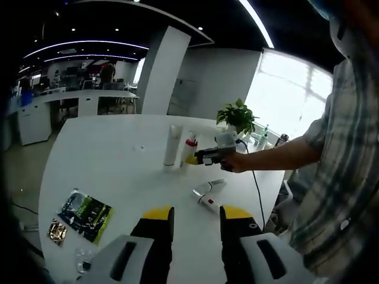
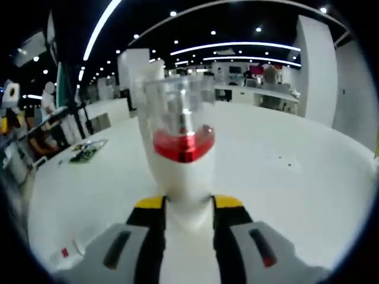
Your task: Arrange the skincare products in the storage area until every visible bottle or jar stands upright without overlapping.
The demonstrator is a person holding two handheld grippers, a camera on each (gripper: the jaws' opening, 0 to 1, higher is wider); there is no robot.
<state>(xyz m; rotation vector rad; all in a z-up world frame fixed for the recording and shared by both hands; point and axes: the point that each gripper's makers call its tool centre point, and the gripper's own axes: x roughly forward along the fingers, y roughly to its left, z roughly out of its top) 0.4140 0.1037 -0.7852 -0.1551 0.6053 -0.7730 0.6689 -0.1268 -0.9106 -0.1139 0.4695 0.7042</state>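
Between right fingers (image 2: 224, 202) — seemingly upright bottle (image 2: 179, 154)

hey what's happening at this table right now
A person is tidying skincare products on a white table. The right gripper has its jaws closed on a white bottle with a red collar and clear cap, held upright beside a tall white bottle. A white tube lies flat nearby. The left gripper is open.

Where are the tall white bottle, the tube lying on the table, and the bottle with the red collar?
Tall white bottle (image 1: 172, 147), left gripper view, mid-body.
Tube (image 1: 208, 193), left gripper view, middle of its length.
Red-collared bottle (image 2: 182, 171), right gripper view, white shoulder under the collar, between the right gripper's jaws.
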